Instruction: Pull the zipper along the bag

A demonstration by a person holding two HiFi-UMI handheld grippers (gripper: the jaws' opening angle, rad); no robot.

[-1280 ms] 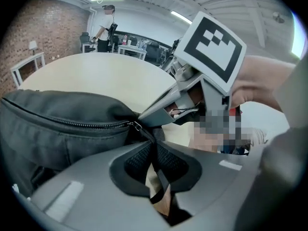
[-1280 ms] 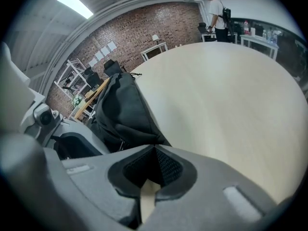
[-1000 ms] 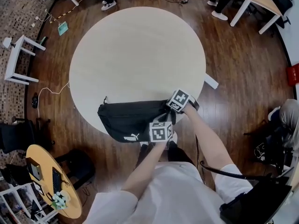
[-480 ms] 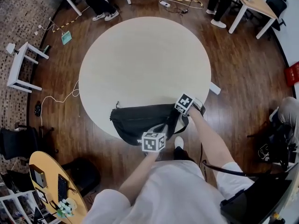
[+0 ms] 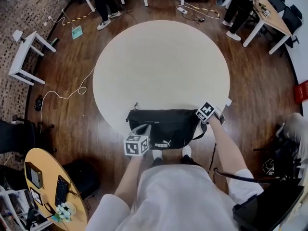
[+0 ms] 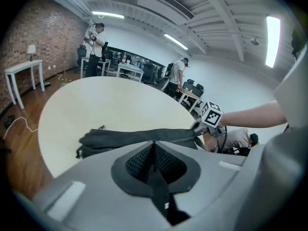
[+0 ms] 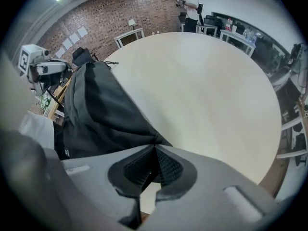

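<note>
A black waist bag [image 5: 168, 131] with a white logo lies at the near edge of the round pale table [image 5: 159, 61]. My left gripper [image 5: 144, 128] is at the bag's left end, on its top seam. Its jaws are shut on the zipper pull, which the pads hide. In the left gripper view the bag [image 6: 130, 139] stretches rightwards to my right gripper [image 6: 197, 127]. My right gripper [image 5: 201, 118] is shut on the bag's right end. A corner of bag fabric [image 7: 103, 109] runs into its closed jaws in the right gripper view, and my left gripper [image 7: 50, 70] shows beyond the bag.
People stand at desks [image 5: 262, 11] beyond the table. A white side table [image 5: 29, 52] and a floor cable [image 5: 62, 94] are to the left. A small round wooden table [image 5: 53, 186] with gadgets is at the lower left. A dark chair [image 5: 269, 211] is at the lower right.
My left gripper has slid left along the bag's top, from beside the right gripper to the bag's left end. The right gripper has kept its hold on the right end.
</note>
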